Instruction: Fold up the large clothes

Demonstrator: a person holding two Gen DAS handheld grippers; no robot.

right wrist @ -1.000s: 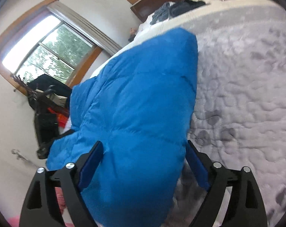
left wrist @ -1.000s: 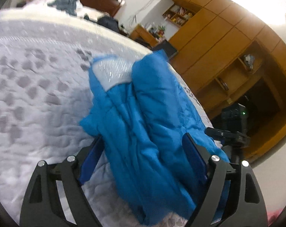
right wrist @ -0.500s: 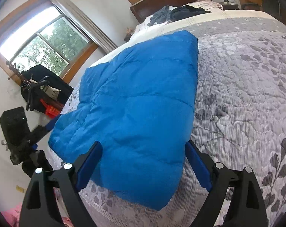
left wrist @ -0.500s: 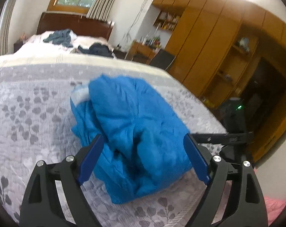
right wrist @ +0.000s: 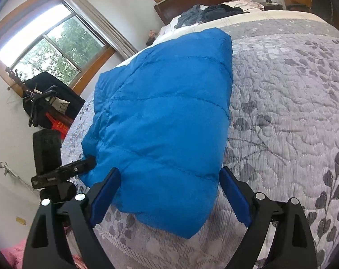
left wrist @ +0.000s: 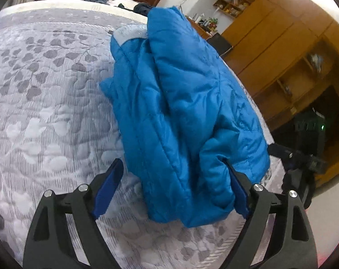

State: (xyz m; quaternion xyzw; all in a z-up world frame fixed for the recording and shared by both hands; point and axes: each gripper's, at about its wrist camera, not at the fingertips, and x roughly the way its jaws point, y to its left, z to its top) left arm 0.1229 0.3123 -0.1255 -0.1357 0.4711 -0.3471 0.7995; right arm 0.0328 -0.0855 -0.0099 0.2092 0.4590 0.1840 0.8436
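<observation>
**Spreading both claws around a folded blue jacket**

Comparing with half a second back, the left claw (left wrist: 174, 188) has come in closer to the blue puffer jacket (left wrist: 180, 103): the garment now fills the middle of its view, and its near hem bulges against the right-hand blue pad (left wrist: 237, 196), where before it lay clear ahead of the fingers. The right claw (right wrist: 169, 194) has moved only a little nearer; its view of the jacket (right wrist: 165, 123) is much the same. Both claws stand wide open, gripping nothing, each with the jacket's near end between its spread fingers.

The jacket lies folded into a thick bundle on the grey leaf-patterned bedspread (right wrist: 292, 112), near the foot edge of the bed. From the right it shows a smooth quilted panel with stitched seams across it. From the left it is more rumpled, layers lapping over each other, with a pale lining patch (left wrist: 130, 32) at the far end. Beyond it, dark clothes (right wrist: 209, 13) are heaped by the headboard.
</observation>
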